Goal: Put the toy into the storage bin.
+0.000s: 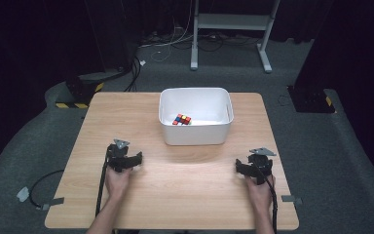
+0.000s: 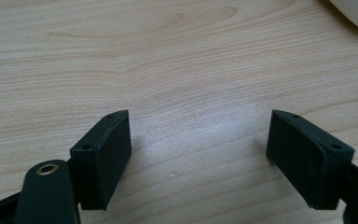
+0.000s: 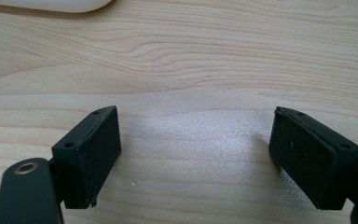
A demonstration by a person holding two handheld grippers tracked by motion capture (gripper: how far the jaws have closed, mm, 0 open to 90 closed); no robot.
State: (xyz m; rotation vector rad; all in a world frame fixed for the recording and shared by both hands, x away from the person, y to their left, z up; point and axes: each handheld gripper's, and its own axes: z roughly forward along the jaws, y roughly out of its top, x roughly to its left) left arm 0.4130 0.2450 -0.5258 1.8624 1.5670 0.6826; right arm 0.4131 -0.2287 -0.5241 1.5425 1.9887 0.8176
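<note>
Under my matt black plastic left gripper [image 2: 198, 154] lies the pale wood-grain table [image 1: 126, 112], smooth with a soft sheen; ahead, the white smooth plastic bin [image 1: 195, 134].

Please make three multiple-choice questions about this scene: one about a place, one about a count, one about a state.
1. Where is the puzzle cube?
A. inside the white tub
B. on the table beside the tub
C. between the left gripper's jaws

2. How many cubes lie in the tub?
A. one
B. two
C. three

3. How do the jaws of the left gripper and the right gripper stand?
A. both shut
B. both open, nothing between them
C. one shut on the cube

Answers: 1 A, the cube lies on the tub's floor; 2 A, a single cube shows; 3 B, bare wood shows between both pairs.
</note>
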